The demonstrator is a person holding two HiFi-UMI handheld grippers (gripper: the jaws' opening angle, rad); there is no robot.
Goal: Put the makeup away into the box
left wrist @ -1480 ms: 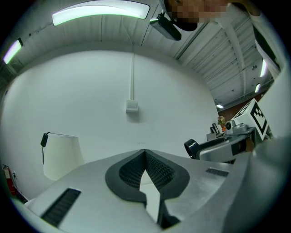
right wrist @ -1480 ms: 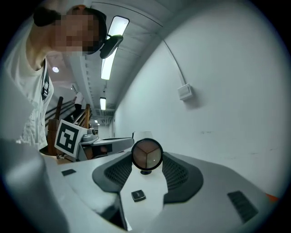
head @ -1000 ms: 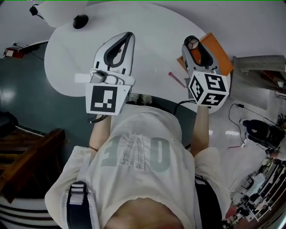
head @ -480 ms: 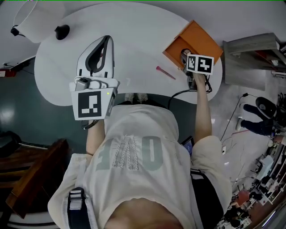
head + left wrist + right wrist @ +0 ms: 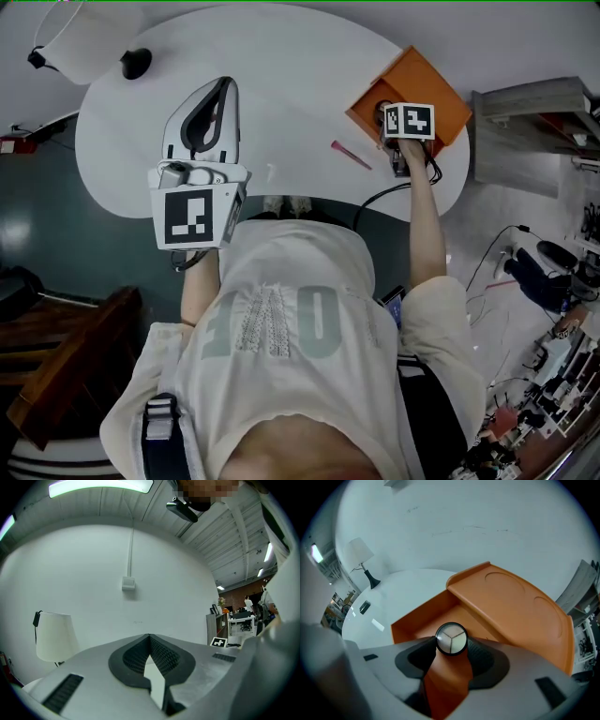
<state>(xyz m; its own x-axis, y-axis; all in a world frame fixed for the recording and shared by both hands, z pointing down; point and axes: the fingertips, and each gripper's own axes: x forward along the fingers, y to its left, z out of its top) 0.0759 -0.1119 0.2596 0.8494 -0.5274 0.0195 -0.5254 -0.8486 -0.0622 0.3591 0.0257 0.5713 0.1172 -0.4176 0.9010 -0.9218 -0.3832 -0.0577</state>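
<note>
On my left, the left gripper (image 5: pixel 150 641) sits level over the white table (image 5: pixel 281 84), its jaws together on nothing. Further right, a pink stick (image 5: pixel 350 154) lies on the table near the orange box (image 5: pixel 441 89). My right gripper (image 5: pixel 451 644) tilts down over the box's open compartment, jaws clamped on a round, black-rimmed compact (image 5: pixel 451 638)
</note>
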